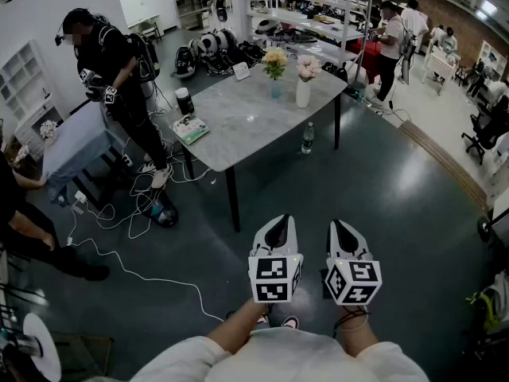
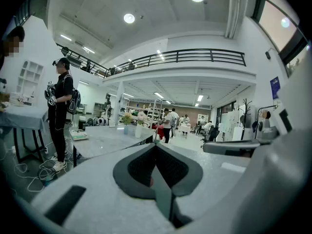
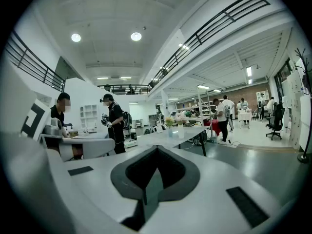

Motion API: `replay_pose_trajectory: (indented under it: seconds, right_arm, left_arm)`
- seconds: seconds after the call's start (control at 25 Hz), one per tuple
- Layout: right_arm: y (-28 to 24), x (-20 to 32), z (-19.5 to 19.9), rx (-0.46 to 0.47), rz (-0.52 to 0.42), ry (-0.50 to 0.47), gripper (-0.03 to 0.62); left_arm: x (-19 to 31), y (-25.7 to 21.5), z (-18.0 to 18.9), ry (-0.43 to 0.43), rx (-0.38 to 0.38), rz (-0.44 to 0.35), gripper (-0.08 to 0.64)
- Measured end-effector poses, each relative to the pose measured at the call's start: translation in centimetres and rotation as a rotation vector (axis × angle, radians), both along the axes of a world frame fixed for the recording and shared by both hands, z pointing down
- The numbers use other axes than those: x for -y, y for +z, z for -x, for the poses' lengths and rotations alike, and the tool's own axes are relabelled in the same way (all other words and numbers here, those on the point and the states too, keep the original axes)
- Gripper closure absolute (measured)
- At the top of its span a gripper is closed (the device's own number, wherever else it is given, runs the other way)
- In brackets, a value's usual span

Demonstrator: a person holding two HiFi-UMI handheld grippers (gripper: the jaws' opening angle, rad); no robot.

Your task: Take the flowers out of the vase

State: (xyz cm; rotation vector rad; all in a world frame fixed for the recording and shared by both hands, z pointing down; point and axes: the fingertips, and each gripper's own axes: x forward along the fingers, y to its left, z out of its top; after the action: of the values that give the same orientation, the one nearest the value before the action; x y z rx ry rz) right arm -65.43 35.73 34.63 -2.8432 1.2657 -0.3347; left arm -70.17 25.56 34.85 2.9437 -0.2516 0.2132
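A white vase [image 1: 303, 94] is standing near the far right corner of the marble desk [image 1: 238, 122], holding pink flowers [image 1: 308, 67]. Just beside it, along the far edge, a smaller bluish vase [image 1: 275, 91] is carrying yellow flowers [image 1: 274, 58]. A black canister [image 1: 184, 100] is sitting near the desk's left corner, seemingly wearing a pale lid, so its contents are not showing. A plastic bottle [image 1: 307, 138] is standing on the floor below the desk's right edge. The left gripper [image 1: 278, 228] and right gripper [image 1: 344, 231] are hovering side by side, well short of the desk's near corner, pointing toward it and tipping slightly downward. Both are pressing their jaws fully together, gripping nothing.
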Motion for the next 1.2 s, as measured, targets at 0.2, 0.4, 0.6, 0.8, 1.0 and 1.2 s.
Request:
replay_pose_trajectory:
  seconds: [0.2, 0.4, 0.6, 0.8, 1.0, 1.2]
  right_arm:
    - [0.1, 1.2, -0.2, 0.0, -0.002, 0.001, 0.588]
    - [-0.1, 2.4, -0.7, 0.0, -0.002, 0.009, 0.588]
    - [-0.2, 4.2, -1.4, 0.019, -0.04, 0.037, 0.588]
    - [0.2, 5.9, -1.5, 0.021, -0.04, 0.052, 0.588]
    - [1.6, 6.8, -1.3, 0.061, -0.018, 0.059, 0.588]
    - [2.5, 7.3, -2.4, 0.072, -0.006, 0.069, 0.588]
  left_arm:
    - [1.1, -0.1, -0.4, 0.006, -0.004, -0.005, 0.566]
    - [2.4, 0.0, -0.6, 0.009, -0.003, 0.002, 0.566]
    - [4.4, 0.0, -0.8, 0.019, -0.007, -0.003, 0.565]
    - [6.3, 0.8, -0.7, 0.029, 0.002, -0.011, 0.566]
    - [7.8, 2.5, -0.6, 0.033, 0.04, 0.017, 0.566]
    - [8.4, 3.2, -1.5, 0.041, 0.052, -0.004, 0.566]
